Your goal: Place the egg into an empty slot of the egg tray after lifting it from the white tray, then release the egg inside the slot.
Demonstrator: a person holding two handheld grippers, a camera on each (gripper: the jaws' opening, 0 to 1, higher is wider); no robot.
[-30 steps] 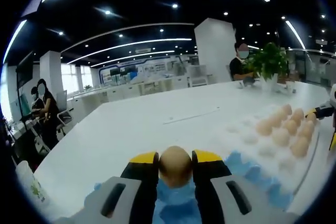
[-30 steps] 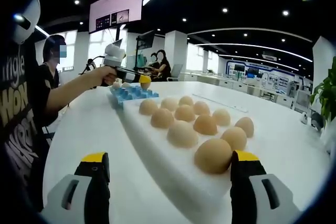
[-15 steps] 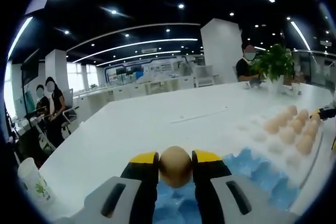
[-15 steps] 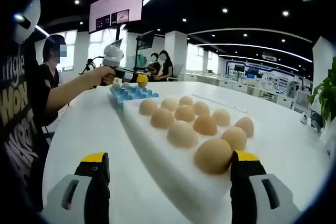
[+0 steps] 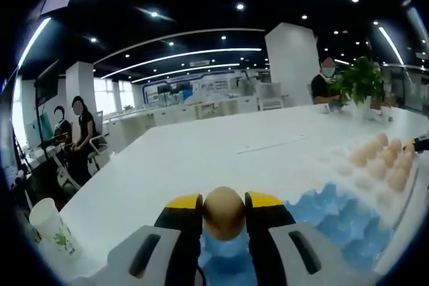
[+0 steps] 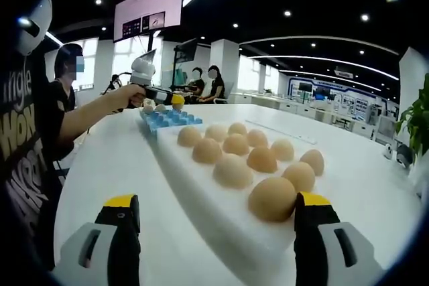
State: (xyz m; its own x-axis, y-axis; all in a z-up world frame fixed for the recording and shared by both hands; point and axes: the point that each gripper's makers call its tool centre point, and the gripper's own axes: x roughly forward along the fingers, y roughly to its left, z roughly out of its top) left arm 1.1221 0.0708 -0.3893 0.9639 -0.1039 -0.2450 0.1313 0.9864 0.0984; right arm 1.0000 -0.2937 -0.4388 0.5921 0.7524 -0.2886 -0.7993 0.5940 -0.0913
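A brown egg [image 5: 223, 213] is clamped between the yellow-tipped jaws of my left gripper [image 5: 224, 207], which is shut on it just above the blue egg tray [image 5: 348, 216]. The white tray [image 5: 362, 177] with several eggs lies to the right. In the right gripper view my right gripper [image 6: 218, 213] stands open at the near end of the white tray [image 6: 221, 212], where several brown eggs [image 6: 234, 171] sit. Far left in that view, the left gripper [image 6: 175, 102] hovers over the blue egg tray [image 6: 167, 120], held by a person's hand.
A paper cup [image 5: 53, 227] stands at the table's left edge. A potted plant [image 5: 362, 82] sits at the far right of the white table [image 5: 201, 165]. People sit and stand around the office. A person's arm [image 6: 87, 118] reaches along the left.
The left gripper view has swung left; the white tray and blue tray sit further right in it. In the right gripper view the left gripper has dipped slightly over the blue tray. My right gripper is still.
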